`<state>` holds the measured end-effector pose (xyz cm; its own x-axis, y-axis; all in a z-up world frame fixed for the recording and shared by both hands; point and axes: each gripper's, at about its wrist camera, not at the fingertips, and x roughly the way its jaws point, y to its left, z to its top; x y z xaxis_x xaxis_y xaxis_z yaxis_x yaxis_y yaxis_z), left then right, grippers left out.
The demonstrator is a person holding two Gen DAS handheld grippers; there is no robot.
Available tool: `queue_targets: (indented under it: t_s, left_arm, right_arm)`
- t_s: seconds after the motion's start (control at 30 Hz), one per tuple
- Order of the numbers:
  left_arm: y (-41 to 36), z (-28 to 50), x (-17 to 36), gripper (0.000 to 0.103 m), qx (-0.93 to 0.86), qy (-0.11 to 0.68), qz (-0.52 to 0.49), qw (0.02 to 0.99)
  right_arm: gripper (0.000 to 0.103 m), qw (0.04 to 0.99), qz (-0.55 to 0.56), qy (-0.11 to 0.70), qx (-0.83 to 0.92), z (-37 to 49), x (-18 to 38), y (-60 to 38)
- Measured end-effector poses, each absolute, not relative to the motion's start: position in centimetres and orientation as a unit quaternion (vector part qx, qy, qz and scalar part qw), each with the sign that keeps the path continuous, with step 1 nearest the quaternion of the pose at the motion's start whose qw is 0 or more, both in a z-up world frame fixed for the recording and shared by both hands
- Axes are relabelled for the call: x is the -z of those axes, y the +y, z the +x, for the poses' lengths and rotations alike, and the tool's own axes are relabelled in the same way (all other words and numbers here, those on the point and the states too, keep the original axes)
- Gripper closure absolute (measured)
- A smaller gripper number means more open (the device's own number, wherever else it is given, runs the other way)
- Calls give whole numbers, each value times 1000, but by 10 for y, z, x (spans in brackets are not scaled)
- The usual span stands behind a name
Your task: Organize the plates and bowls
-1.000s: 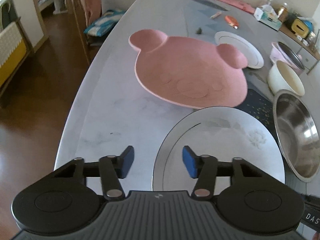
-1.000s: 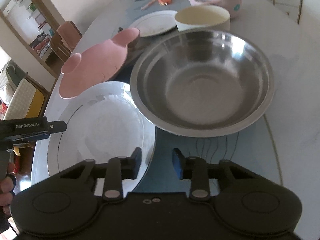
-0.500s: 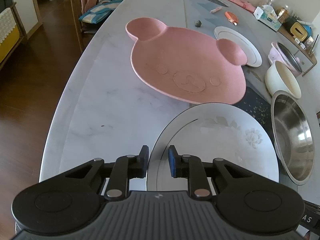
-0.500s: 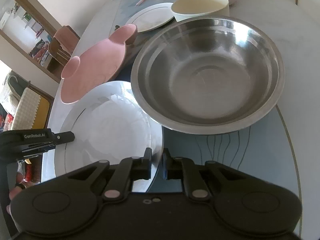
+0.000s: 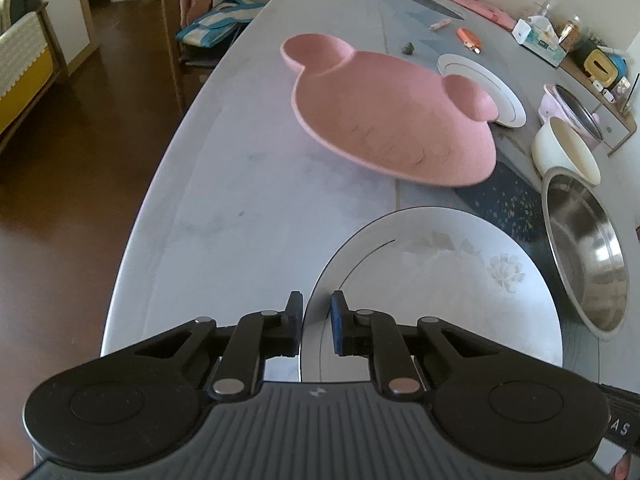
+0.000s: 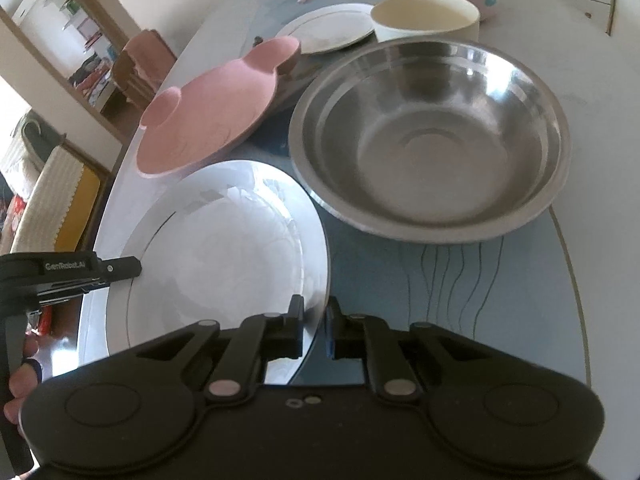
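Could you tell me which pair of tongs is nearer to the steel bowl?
The right. The right tongs clamp the white plate's edge on the side facing the steel bowl; the left tongs, jaws closing, straddle the plate's opposite rim, farther from the bowl.

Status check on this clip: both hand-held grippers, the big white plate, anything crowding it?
Left hand-held gripper closing over big white plate rim. Right hand-held gripper shut on opposite rim. Steel bowl and pink bear plate crowd its far side.

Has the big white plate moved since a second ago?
Cannot tell. The white plate lies beside the steel bowl as before; only the cameras shifted as both sets of fingers closed in on its rim.
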<state>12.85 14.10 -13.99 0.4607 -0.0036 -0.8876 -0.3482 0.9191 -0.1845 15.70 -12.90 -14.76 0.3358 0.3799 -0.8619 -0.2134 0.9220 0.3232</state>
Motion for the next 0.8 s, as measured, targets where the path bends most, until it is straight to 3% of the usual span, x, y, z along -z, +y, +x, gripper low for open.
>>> queue_targets:
  t_s: [0.8]
  left_arm:
    - [135, 61, 139, 90, -122, 513, -168, 833]
  right_arm:
    - [92, 793, 54, 566, -218, 118, 148, -134]
